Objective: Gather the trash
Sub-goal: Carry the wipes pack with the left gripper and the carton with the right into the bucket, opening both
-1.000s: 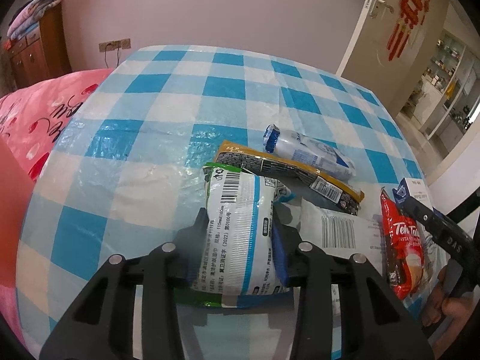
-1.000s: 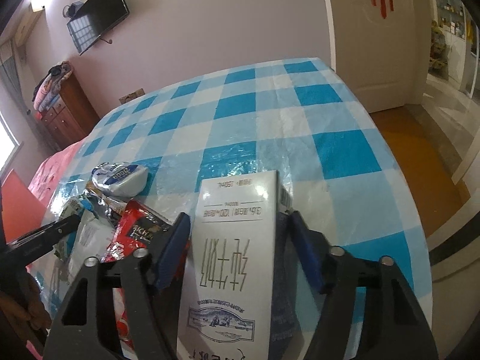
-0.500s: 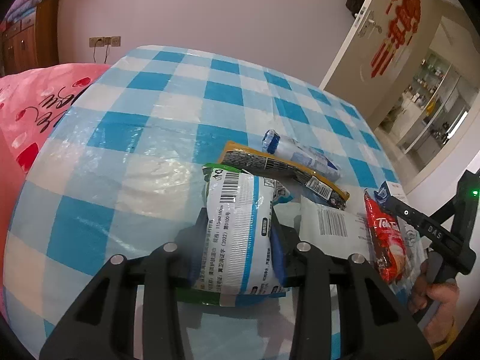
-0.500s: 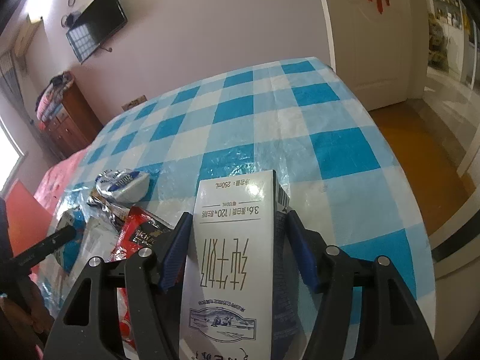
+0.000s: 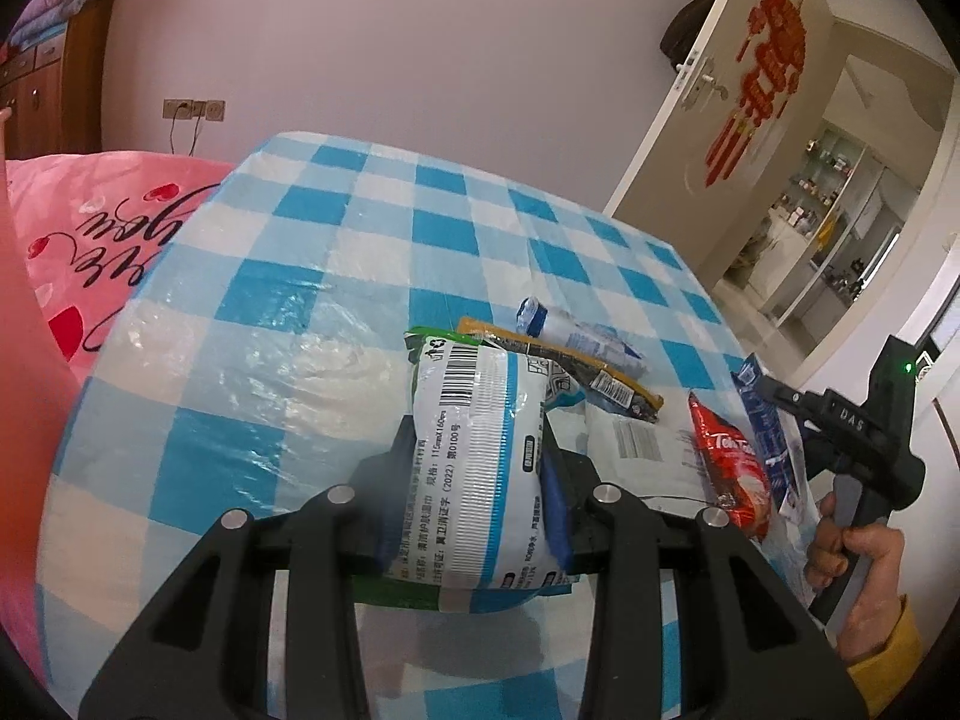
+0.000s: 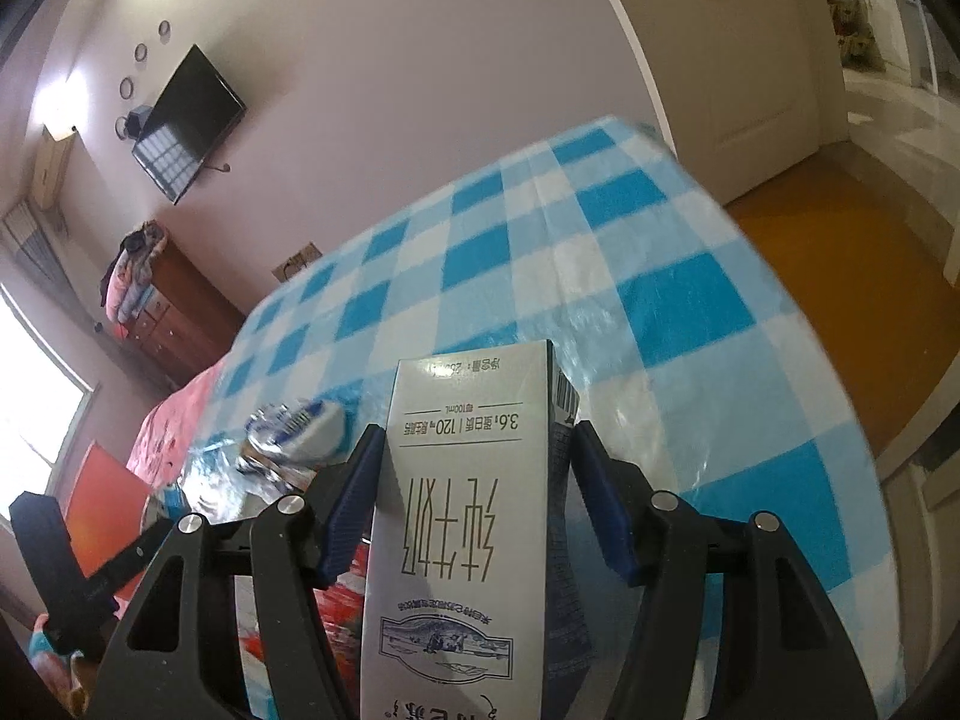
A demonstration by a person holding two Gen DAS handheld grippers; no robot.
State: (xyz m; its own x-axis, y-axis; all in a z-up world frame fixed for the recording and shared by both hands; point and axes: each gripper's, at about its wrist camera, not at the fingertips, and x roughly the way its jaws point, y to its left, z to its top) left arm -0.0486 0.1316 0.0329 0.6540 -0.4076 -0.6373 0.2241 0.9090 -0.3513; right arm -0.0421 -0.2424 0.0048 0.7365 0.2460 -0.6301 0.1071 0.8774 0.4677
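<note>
My left gripper (image 5: 474, 480) is shut on a white and blue wet-wipe pack (image 5: 474, 450) with a barcode, held above the blue checked table (image 5: 288, 312). My right gripper (image 6: 474, 492) is shut on a white milk carton (image 6: 468, 480), lifted above the table (image 6: 678, 300); that gripper and carton show at the right in the left wrist view (image 5: 840, 420). On the table lie a red snack bag (image 5: 732, 462), a black and yellow wrapper (image 5: 570, 360), a white and blue wrapper (image 5: 576, 333) and a white barcoded packet (image 5: 636, 438).
A pink bed cover (image 5: 90, 228) lies left of the table. An open door (image 5: 750, 120) and a hallway are at the right. A wooden dresser (image 6: 174, 312) and a wall TV (image 6: 186, 126) stand behind. An orange floor (image 6: 840, 276) runs past the table's right edge.
Both grippers have risen with their loads; the table looks lower and farther in both views. The right gripper with the carton has tilted and lifted off the table.
</note>
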